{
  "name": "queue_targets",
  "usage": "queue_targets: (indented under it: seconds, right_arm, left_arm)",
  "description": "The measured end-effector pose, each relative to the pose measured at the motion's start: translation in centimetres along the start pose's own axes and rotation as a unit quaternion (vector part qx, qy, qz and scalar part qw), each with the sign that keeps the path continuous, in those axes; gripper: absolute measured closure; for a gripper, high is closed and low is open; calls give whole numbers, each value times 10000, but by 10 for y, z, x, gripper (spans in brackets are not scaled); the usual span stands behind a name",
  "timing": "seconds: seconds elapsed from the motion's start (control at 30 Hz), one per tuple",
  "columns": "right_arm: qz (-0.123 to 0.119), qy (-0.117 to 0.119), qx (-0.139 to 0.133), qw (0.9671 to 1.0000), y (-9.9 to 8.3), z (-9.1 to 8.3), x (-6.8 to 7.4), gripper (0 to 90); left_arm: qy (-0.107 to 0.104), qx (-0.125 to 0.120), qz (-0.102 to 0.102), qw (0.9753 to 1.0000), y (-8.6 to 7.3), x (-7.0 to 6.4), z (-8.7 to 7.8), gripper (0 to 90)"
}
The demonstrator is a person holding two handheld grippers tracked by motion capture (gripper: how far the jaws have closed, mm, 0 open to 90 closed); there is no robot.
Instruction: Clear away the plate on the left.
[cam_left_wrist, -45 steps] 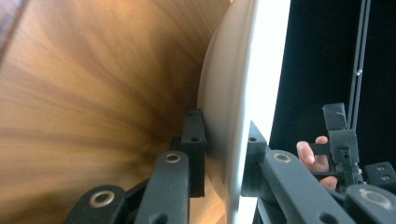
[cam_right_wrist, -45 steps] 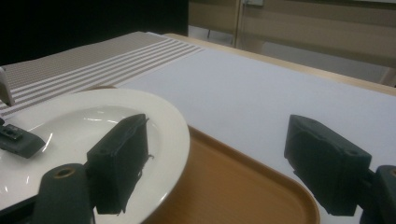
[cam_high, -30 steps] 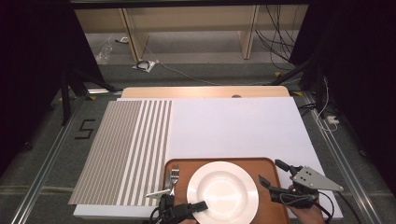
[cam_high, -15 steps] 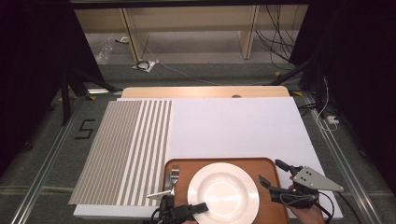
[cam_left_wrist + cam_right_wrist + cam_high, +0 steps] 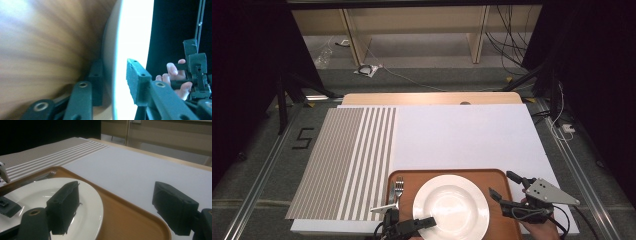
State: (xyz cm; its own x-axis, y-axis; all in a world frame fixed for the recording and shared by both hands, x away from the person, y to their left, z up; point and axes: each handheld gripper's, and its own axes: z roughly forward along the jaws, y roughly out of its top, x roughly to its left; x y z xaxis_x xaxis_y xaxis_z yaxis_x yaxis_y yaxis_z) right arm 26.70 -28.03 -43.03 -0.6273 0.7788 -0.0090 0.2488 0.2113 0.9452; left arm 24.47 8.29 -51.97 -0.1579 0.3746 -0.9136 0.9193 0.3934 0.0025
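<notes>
Below, the left gripper [image 5: 424, 222], jaws parted astride the near rim of the white plate [image 5: 451, 206], and the right gripper [image 5: 507, 187], jaws wide over the right edge of the brown tray [image 5: 497, 175], which sits at the tabletop's near edge.

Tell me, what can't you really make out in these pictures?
- Fork: high view, handle end covered by the left gripper.
- Tray: left gripper view, blurred to brown streaks.
- Plate: left gripper view, glare whites it out.
- Right gripper: right gripper view, base cut off by bottom edge.
</notes>
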Motion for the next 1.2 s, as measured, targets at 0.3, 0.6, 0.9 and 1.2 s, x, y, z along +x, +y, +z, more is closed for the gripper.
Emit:
queue_targets:
  seconds: [0.3,0.6,0.9,1.2]
  right_arm:
    - [0,9,0,10000,0,0,0,225]
    - [1,8,1,10000,0,0,0,225]
    - [6,21,5,10000,0,-1,0,225]
    - [10,33,-1,10000,0,0,0,224]
  left_arm:
    - [118,24,306,9995,4,-5,-2,553]
    - [308,-99,692,9971,7,-10,-6,488]
    - [398,-324,1078,9928,13,-18,-14,442]
    - [607,-721,1742,9802,21,-30,-25,413]
